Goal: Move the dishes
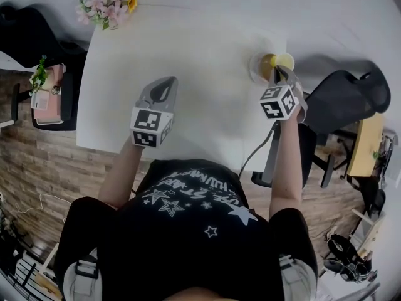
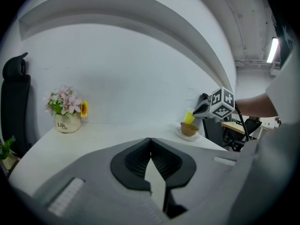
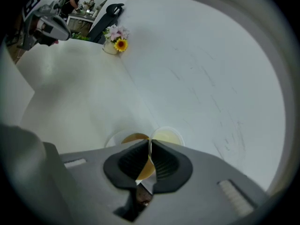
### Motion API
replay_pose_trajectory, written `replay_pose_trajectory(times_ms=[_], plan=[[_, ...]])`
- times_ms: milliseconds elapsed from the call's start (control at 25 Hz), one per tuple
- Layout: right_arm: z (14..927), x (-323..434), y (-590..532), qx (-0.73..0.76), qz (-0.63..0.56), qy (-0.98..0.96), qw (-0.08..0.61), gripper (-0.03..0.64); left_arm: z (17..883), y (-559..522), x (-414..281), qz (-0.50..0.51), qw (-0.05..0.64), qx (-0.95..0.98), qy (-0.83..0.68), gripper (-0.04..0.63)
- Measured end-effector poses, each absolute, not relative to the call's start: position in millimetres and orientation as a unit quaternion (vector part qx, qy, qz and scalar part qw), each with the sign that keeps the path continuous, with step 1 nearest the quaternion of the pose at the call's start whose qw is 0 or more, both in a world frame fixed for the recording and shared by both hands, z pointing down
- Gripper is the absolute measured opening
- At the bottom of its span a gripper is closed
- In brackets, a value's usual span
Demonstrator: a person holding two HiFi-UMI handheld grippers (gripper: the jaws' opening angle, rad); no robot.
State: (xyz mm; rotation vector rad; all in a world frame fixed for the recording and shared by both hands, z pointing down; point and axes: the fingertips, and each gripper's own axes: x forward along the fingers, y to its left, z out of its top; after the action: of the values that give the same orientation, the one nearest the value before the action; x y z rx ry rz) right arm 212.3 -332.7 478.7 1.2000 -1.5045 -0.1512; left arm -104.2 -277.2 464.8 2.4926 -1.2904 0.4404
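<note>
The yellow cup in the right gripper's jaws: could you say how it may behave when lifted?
The yellow cup looks thin-walled and empty, so it is probably light. The right gripper pinches only one side of its rim, so it may swing or tilt; it leans above the brown bowl. Its smooth wall could slip.

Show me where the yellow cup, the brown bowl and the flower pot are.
yellow cup [image 2: 189, 117], left gripper view, its side wall.
brown bowl [image 2: 189, 130], left gripper view, its outer wall.
flower pot [image 2: 67, 125], left gripper view, its printed front.
</note>
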Motion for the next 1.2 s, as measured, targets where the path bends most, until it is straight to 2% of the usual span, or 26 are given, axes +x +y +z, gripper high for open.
replay_pose_trajectory(times_ms=[280,560,1040,1200], plan=[[461,165,-363,0.499,-0.074,-0.676,0.538,0.023,470,-277,-107,0.157,0.160,0.870,-0.439,0.011],[497,129,-385,0.451,-0.053,-0.698,0.554,0.023,476,-282,-116,0.165,0.165,0.862,-0.450,0.011],[534,125,-390,0.406,-0.022,-0.698,0.589,0.025,481,-285,-120,0.169,0.170,0.847,-0.474,0.011],[537,124,-388,0.400,-0.012,-0.704,0.586,0.065,477,-283,-117,0.169,0.167,0.843,-0.482,0.011]])
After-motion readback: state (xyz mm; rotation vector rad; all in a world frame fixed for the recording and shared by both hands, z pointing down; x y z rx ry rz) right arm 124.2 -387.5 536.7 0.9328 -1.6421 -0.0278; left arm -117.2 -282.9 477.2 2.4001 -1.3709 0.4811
